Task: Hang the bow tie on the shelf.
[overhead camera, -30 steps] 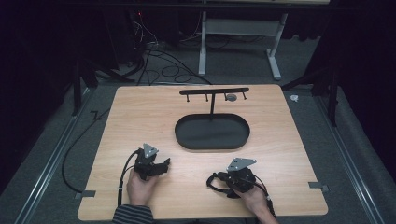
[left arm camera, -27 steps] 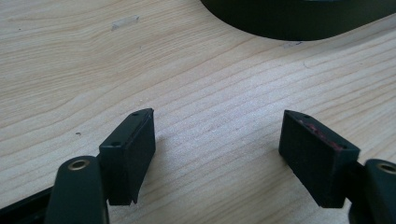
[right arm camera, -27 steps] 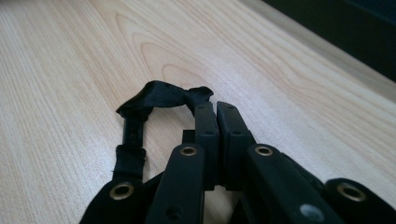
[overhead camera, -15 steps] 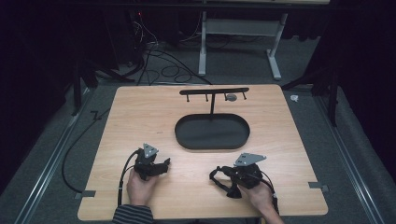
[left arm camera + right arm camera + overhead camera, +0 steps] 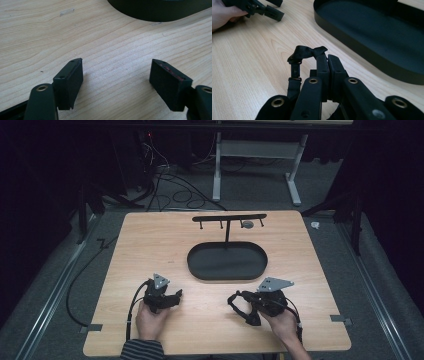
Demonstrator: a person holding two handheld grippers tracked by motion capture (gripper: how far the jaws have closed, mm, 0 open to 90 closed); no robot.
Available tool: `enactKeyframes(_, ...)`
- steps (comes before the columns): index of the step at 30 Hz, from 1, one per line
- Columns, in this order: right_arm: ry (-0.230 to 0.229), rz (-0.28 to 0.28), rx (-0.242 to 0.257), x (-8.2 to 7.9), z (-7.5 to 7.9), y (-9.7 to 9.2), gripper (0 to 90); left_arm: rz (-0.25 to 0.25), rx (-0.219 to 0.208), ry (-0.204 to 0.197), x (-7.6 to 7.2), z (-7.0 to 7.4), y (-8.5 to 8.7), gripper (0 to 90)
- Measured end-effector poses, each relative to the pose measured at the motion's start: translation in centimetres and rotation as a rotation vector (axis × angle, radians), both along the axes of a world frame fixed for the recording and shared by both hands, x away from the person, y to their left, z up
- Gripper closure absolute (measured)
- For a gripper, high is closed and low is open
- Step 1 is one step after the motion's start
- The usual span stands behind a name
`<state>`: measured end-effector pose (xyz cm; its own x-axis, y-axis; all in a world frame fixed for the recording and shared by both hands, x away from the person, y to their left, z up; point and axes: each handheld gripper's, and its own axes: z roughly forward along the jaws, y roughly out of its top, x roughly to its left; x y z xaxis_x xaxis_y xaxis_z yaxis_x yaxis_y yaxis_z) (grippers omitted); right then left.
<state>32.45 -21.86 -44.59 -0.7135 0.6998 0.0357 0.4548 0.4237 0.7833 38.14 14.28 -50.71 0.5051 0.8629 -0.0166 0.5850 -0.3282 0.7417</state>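
- Right gripper (image 5: 243, 308) has lifted slightly off the table (image 5: 150, 235); left gripper (image 5: 175, 297) unchanged, jaws wide, empty.
- Right jaws pinch a black strap (image 5: 307, 53) at its end.
- Strap looks light, limp; it droops, so grip near the buckle (image 5: 295, 70).

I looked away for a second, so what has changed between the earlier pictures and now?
The right gripper has lifted off the table, jaws shut on a black strap that hangs from them. The left gripper stayed put with jaws open and empty. The black oval tray and its hook stand are unchanged.
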Motion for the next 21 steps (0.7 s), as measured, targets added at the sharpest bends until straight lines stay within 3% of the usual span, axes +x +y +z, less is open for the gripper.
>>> enactKeyframes(14,-0.058,-0.036,0.03,1.2,3.4,-1.4,89.9,0.0,0.0,0.0,0.0,0.0,0.0,27.5)
enactKeyframes(21,-0.075,-0.04,0.031,1.7,4.1,-1.6,89.9,0.0,0.001,0.0,0.0,0.0,0.0,27.6)
